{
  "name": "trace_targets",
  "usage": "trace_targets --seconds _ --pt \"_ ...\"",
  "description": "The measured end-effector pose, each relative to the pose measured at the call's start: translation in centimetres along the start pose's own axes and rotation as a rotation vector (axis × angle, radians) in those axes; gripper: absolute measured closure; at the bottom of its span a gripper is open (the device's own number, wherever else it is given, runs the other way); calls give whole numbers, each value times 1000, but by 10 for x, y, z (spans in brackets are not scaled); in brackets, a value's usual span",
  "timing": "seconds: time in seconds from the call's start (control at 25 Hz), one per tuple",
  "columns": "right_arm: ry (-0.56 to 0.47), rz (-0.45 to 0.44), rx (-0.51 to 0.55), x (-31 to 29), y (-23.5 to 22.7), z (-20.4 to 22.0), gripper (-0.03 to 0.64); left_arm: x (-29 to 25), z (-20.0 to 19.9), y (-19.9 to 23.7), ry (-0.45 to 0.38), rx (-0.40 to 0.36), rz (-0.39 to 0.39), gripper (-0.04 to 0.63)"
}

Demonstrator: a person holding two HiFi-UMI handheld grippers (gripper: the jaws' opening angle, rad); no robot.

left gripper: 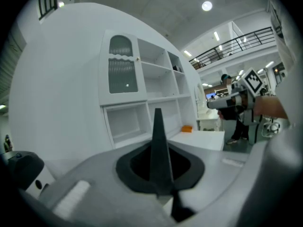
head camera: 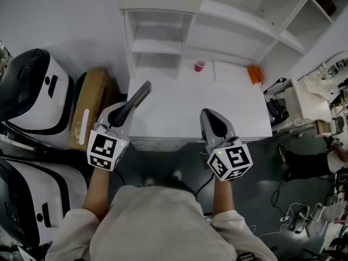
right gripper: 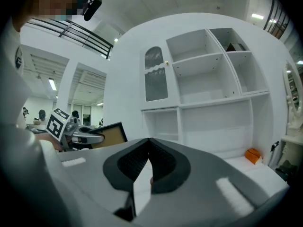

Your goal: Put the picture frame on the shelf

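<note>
The left gripper is clamped on the frame, which slants out from it at 10 o'clock, over the left corner of the desk. The right gripper, near 3 o'clock, has its jaws closed on nothing. To place it well, I'd carry the frame to a bay of the shelf at 12 o'clock, stand it upright, and seat its bottom edge before letting go. The white desk holds a cup at 1 o'clock and an orange block at 2. A box stands at 9.

text: none legible | left cube, right cube: square codes only | brown box: maybe label, blurred
</note>
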State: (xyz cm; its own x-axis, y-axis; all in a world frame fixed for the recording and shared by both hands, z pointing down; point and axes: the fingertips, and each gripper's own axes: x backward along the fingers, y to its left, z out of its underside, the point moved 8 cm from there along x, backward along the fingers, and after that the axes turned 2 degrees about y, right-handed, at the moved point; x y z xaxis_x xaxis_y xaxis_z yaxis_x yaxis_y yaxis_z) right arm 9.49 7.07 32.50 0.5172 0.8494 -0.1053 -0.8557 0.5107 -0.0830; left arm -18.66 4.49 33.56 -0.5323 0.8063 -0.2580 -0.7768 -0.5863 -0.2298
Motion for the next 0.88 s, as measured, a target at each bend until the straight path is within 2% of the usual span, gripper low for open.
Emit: trace_targets --seconds 0.28,0.88 --pt "24 -98 16 -15 -41 -9 611 -32 -18 -12 4 -6 -55 580" --pt "-4 -247 -120 -19 -139 -15 611 -90 -48 -51 39 -17 -192 580"
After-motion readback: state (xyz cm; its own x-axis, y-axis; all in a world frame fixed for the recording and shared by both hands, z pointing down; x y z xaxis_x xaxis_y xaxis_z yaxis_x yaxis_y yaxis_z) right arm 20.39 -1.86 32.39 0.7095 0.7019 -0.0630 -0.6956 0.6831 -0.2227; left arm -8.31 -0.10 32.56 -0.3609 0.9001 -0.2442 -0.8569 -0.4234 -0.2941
